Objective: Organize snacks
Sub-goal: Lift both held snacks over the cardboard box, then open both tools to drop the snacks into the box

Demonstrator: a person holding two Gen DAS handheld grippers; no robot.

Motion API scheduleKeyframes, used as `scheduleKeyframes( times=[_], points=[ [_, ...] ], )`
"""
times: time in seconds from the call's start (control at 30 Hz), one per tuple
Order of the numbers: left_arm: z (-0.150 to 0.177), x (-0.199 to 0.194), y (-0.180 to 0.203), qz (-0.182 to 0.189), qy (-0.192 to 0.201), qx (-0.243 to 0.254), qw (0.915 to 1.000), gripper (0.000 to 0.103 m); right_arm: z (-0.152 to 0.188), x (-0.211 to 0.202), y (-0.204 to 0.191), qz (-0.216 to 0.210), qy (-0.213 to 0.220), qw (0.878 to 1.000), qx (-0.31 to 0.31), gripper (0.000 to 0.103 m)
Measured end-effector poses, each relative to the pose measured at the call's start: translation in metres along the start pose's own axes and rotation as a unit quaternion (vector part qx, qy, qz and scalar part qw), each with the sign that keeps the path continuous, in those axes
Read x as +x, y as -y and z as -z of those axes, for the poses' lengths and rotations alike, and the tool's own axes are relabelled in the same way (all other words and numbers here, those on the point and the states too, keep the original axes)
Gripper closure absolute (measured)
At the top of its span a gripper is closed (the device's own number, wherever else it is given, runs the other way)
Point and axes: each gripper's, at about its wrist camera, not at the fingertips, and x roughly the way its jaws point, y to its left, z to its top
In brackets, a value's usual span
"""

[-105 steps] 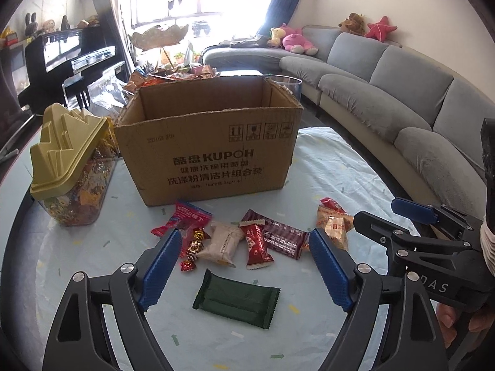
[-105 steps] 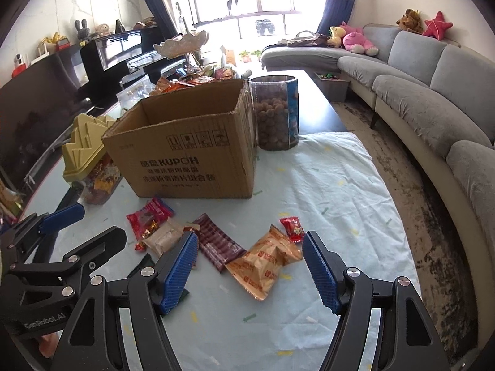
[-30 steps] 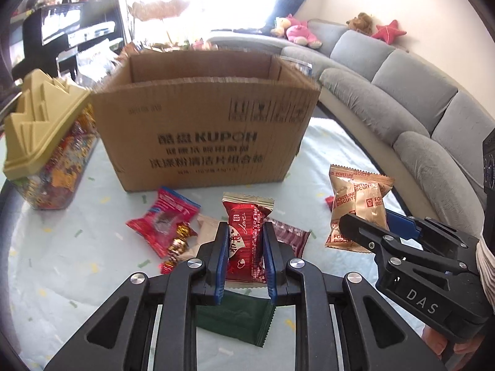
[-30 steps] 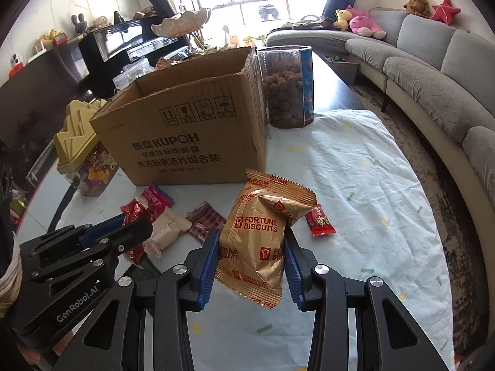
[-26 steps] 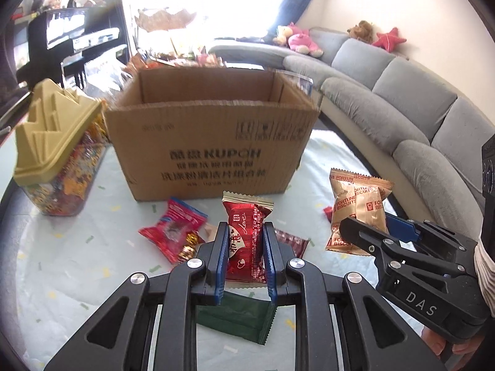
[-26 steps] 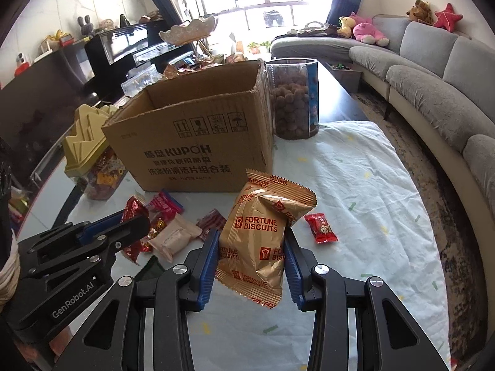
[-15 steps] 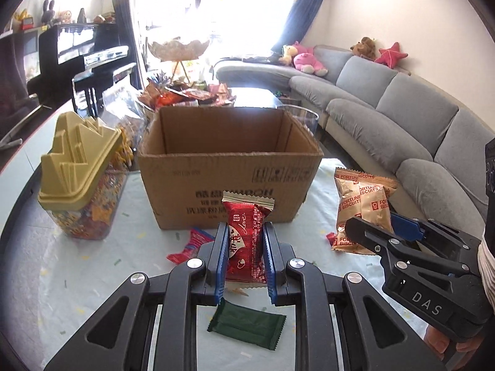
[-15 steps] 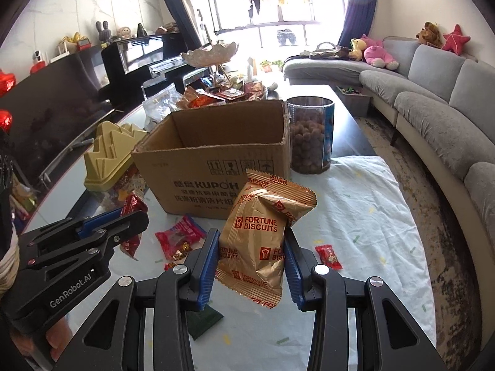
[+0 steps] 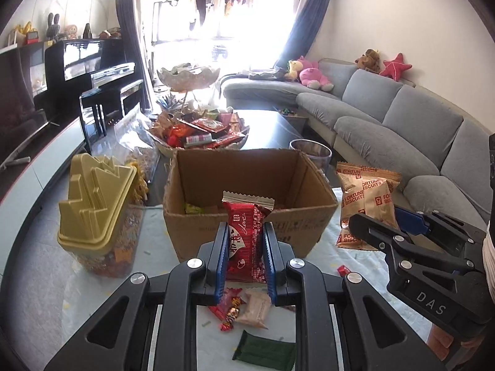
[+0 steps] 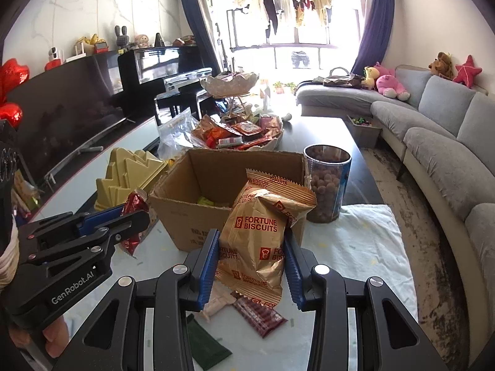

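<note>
Left wrist view: the left hand-held gripper point(image 9: 244, 255) clamps a red snack packet point(image 9: 246, 241) upright between its blue pads, lifted above the bench point(image 9: 46, 278). Just behind the packet stands an open cardboard box point(image 9: 247, 216) with a few wrappers lying inside. To the box's left sits a clear candy jar with a yellow lid point(image 9: 96, 204). Beneath the gripper, loose snacks lie on the bench, among them a dark green packet point(image 9: 264, 351) and a pale wrapper point(image 9: 255, 307). At right, the right hand-held gripper point(image 9: 386, 225) holds a gold Fortune Biscuits bag point(image 9: 365, 194) in the air beside the box.

Right wrist view: the right hand-held gripper's narrowed pads press both sides of the gold bag, which hangs in front of the box's near wall. A clear tub of round brown snacks point(image 10: 328, 185) stands just right of the box. At left, the left hand-held gripper carries the red packet. A brown striped packet point(image 10: 261, 313) lies on the bench below.
</note>
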Motion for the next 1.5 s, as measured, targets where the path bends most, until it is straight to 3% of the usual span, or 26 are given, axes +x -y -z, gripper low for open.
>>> scheduleKeyframes(
  times=[0.33, 0.9, 1.0, 1.07, 1.2, 1.5],
  points=[
    [-0.034, 0.027, -0.015, -0.011, -0.011, -0.004, 0.9999, 0.081, -0.037, 0.028, 0.001, -0.002, -0.001, 1.000, -0.008, 0.062],
    [-0.058, 0.089, -0.025, -0.020, -0.052, -0.005, 0.9984, 0.080, -0.054, 0.097, 0.008, -0.014, -0.044, 0.999, -0.012, 0.062],
    [-0.058, 0.090, -0.024, -0.033, -0.053, -0.006, 0.9980, 0.067, -0.057, 0.105, 0.012, -0.019, -0.048, 0.999, -0.006, 0.060],
    [-0.057, 0.085, -0.024, -0.034, -0.048, -0.006, 0.9982, 0.052, -0.059, 0.109, 0.014, -0.017, -0.050, 0.999, -0.002, 0.055],
    [-0.050, 0.075, -0.019, -0.049, -0.046, 0.009, 0.9977, 0.050, -0.055, 0.104, 0.016, -0.016, -0.051, 0.999, 0.000, 0.049],
    [-0.035, 0.044, -0.008, -0.041, -0.037, 0.018, 0.9983, 0.047, -0.042, 0.075, 0.008, -0.015, -0.048, 0.999, -0.021, 0.043]
  ],
)
